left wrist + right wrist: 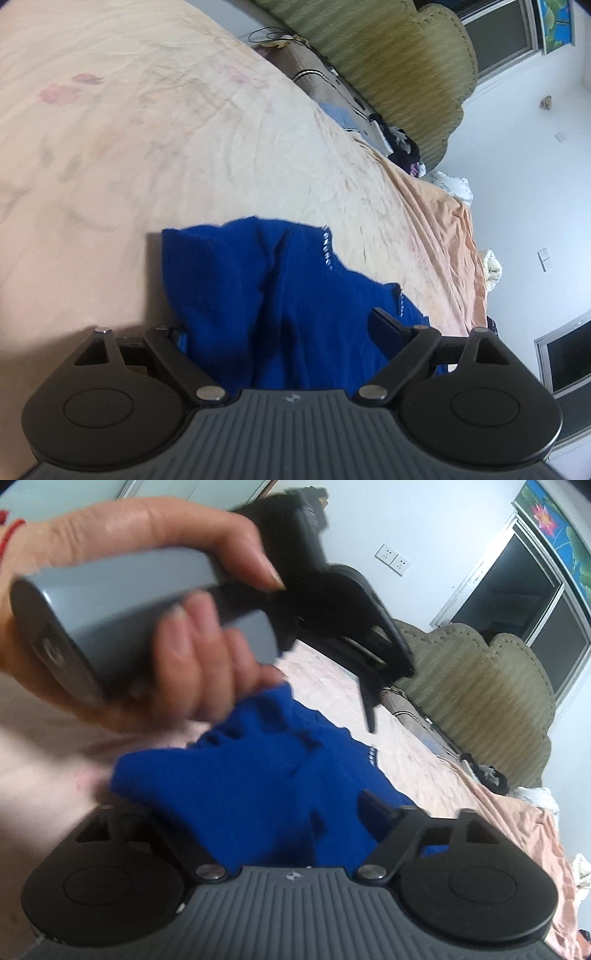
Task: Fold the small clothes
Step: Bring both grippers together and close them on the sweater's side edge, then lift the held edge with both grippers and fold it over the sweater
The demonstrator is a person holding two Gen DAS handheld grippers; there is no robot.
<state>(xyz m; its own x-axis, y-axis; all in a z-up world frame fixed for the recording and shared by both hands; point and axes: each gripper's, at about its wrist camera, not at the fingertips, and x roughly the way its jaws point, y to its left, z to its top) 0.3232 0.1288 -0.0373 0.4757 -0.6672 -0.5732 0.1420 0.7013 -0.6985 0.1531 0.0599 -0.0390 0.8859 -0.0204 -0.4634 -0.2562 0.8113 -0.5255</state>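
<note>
**Blue garment bunched between spread jaws on the bed**

The blue knit garment (pixel 280 295) lies crumpled on the peach bedsheet (pixel 184 147), heaped between the spread fingers of the left gripper (pixel 284 325). The right gripper (pixel 273 812) also stands wide, the cloth filling its gap. In the right view, the person's left hand (pixel 147 627) blocks the bed. An olive headboard (pixel 399 74) lies beyond.

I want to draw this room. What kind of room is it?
Most likely a bedroom. A wide bed with a peach floral sheet fills the view, a padded green headboard stands behind it, and a blue knit garment lies on the sheet.
</note>
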